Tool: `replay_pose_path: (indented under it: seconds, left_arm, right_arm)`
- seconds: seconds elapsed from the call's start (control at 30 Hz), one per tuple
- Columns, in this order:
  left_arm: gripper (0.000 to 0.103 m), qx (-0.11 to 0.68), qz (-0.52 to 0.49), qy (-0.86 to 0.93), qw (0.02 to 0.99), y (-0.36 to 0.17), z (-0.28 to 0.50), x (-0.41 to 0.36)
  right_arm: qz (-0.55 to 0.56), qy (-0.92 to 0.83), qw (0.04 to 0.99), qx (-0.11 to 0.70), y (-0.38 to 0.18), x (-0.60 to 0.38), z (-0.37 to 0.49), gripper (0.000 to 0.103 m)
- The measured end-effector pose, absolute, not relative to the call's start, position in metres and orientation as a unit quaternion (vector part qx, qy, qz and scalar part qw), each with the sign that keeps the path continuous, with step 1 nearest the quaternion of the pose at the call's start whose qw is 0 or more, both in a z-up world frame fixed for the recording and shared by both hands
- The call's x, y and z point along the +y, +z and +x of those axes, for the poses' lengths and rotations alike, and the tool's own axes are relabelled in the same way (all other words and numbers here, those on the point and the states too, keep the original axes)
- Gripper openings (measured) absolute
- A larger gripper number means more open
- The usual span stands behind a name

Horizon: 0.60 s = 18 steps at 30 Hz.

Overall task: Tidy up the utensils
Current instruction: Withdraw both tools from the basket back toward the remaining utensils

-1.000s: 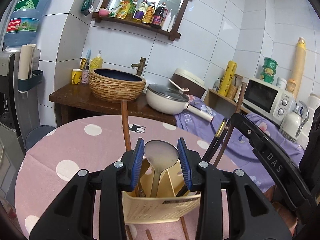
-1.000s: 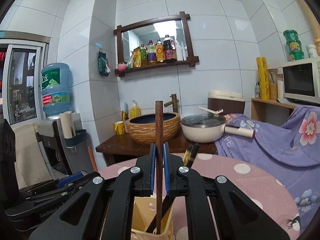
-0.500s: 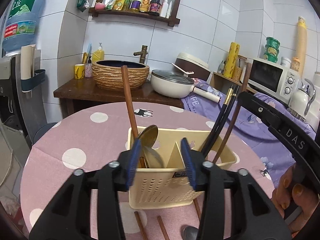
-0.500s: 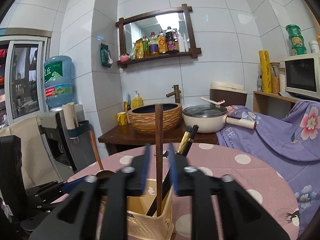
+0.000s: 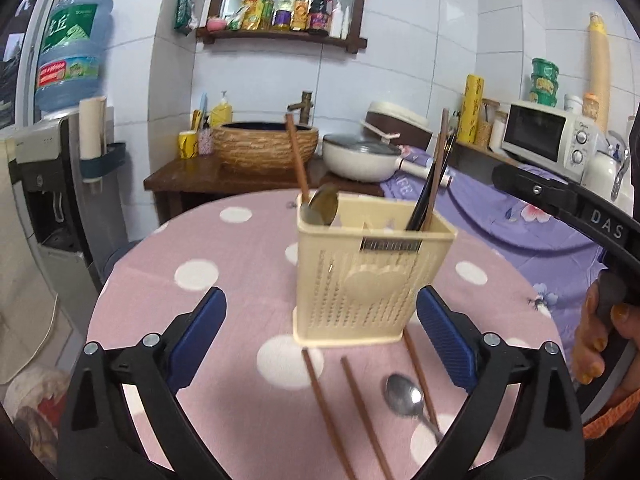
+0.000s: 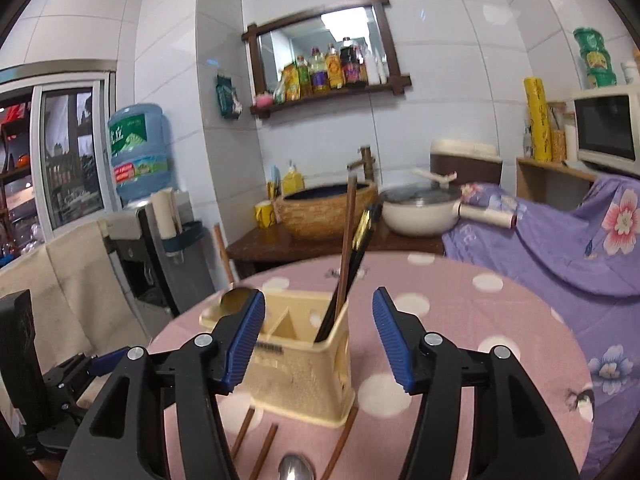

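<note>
A cream utensil holder (image 5: 372, 268) (image 6: 304, 364) stands on the pink dotted table (image 5: 240, 264). Its left compartment holds a gold spoon (image 5: 323, 210) (image 6: 234, 300) and a brown chopstick (image 5: 296, 160). Black chopsticks (image 5: 428, 196) (image 6: 356, 256) and a brown chopstick (image 6: 347, 248) lean in the right compartment. Loose brown chopsticks (image 5: 326, 412) and a silver spoon (image 5: 404, 394) (image 6: 295, 468) lie in front of the holder. My left gripper (image 5: 322, 330), jaws opening wide, hangs above them with nothing between its pads. My right gripper (image 6: 318, 340) is opening too, apart from the brown chopstick, in front of the holder.
Behind the table a dark wooden counter carries a woven basin (image 5: 264, 148) and a white pan (image 5: 360, 158). A purple floral cloth (image 6: 560, 240) drapes to the right, below a microwave (image 5: 548, 140). A water dispenser (image 6: 136, 148) stands at the left. A hand (image 5: 600, 340) grips the other tool's handle.
The left gripper let the gold spoon drop into the holder, opened wide and drew back and down. The right gripper released the brown chopstick into the holder, opened and pulled back.
</note>
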State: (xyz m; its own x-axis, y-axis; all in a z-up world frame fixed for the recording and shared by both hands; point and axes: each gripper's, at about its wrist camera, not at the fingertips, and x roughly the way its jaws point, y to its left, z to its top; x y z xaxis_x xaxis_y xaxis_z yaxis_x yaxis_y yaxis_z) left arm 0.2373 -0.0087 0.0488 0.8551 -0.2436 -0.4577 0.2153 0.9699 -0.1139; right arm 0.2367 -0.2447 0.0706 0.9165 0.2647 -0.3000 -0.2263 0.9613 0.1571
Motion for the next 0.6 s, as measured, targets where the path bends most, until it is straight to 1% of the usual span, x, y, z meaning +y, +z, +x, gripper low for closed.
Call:
replay_pose_path:
  seconds: [0.17, 0.37, 0.4, 0.47, 0.53, 0.6]
  left_arm:
    - [0.097, 0.311, -0.035, -0.097, 0.945, 0.011, 0.232, 0.006]
    - [0.095, 0.346, -0.043, -0.09, 0.933, -0.018, 0.23, 0.012]
    - [0.094, 0.35, -0.042, -0.091, 0.931, -0.021, 0.23, 0.01]
    - [0.088, 0.361, -0.036, -0.098, 0.927, -0.027, 0.231, 0.004]
    - [0.085, 0.368, -0.027, -0.104, 0.923, -0.033, 0.232, -0.004]
    - [0.082, 0.377, -0.015, -0.111, 0.92, -0.038, 0.233, -0.013]
  right_arm:
    - [0.063, 0.125, 0.963, 0.228, 0.035, -0.249, 0.233, 0.056]
    - [0.045, 0.121, 0.94, 0.317, -0.011, -0.241, 0.242, 0.055]
    - [0.041, 0.121, 0.935, 0.33, -0.017, -0.239, 0.244, 0.053]
    - [0.034, 0.121, 0.927, 0.354, -0.03, -0.234, 0.249, 0.049]
    - [0.037, 0.118, 0.917, 0.38, -0.044, -0.23, 0.256, 0.042]
    - [0.043, 0.116, 0.908, 0.399, -0.054, -0.228, 0.263, 0.04]
